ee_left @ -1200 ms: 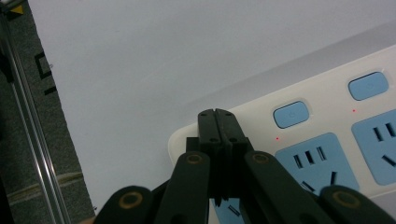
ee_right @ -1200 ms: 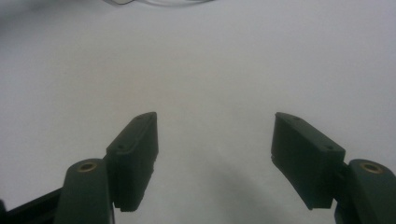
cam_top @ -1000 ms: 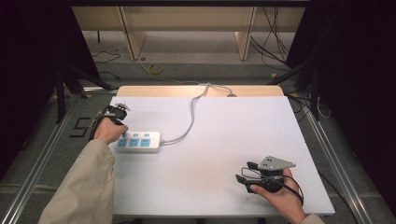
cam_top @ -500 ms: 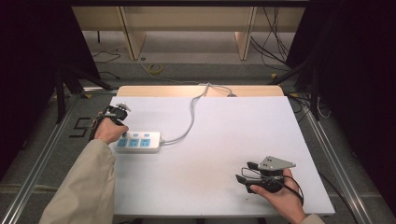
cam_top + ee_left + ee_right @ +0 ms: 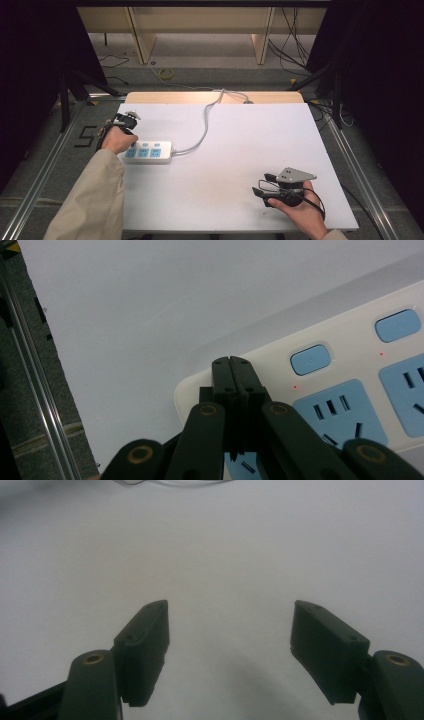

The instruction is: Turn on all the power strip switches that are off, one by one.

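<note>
A white power strip [image 5: 147, 151] with blue sockets lies at the left of the white table, and its cable [image 5: 205, 125] runs to the far edge. My left gripper [image 5: 124, 121] is held over the strip's left end. In the left gripper view the left gripper [image 5: 232, 362] is shut with nothing between the jaws, its tips over the rounded end of the power strip [image 5: 350, 370], just left of a blue switch [image 5: 310, 359]. Small red lights glow beside the switches. My right gripper [image 5: 262, 184] rests near the front right, and the right gripper [image 5: 230, 630] stands open over bare table.
The white tabletop [image 5: 240, 150] has a wooden strip [image 5: 210, 97] along its far edge. Metal rails [image 5: 45, 175] run along the floor on both sides. Loose cables [image 5: 167, 74] and shelf legs lie beyond the table.
</note>
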Tool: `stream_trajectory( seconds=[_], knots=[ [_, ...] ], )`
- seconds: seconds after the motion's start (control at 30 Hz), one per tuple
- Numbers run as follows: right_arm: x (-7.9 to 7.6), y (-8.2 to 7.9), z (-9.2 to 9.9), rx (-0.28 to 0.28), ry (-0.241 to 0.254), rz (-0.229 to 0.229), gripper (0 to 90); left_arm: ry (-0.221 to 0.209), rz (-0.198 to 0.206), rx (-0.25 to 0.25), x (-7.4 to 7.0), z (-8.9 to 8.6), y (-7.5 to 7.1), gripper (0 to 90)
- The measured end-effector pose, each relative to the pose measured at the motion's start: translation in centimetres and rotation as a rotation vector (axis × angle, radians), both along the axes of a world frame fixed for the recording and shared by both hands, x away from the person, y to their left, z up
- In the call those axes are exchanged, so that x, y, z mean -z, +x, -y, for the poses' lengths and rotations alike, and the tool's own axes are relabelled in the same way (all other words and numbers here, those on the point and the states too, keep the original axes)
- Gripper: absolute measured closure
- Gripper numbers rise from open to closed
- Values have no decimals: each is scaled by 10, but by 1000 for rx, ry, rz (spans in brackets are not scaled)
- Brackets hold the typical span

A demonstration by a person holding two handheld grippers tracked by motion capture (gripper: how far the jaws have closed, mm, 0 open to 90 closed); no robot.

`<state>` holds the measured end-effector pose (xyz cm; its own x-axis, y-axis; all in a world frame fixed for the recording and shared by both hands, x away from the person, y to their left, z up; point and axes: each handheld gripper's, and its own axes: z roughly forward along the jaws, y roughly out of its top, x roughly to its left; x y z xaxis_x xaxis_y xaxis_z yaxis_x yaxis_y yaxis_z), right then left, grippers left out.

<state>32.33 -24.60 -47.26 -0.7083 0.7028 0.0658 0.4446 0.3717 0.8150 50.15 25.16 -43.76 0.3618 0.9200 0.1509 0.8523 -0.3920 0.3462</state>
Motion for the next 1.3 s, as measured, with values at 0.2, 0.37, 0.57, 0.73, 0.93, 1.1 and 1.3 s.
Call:
stream_trajectory(
  seconds=[0.2,0.37,0.57,0.73,0.93,1.1,1.3],
  knots=[
    [0,0,0,-3,-4,-2,327,5,-9,5,0,0,1,900],
    [0,0,0,-5,-3,1,327,0,-16,10,1,-1,2,900],
    [0,0,-1,-7,-3,-1,327,23,-21,18,2,2,2,900],
    [0,0,-1,-9,-4,0,327,44,-19,21,2,4,2,900],
    [0,0,0,-5,-2,-1,327,40,26,36,1,1,-3,895],
    [1,1,0,-6,-4,-2,327,-36,108,58,-4,0,-12,759],
    [1,1,-1,-3,-2,-2,327,-89,179,101,-13,6,-24,641]
  ],
)
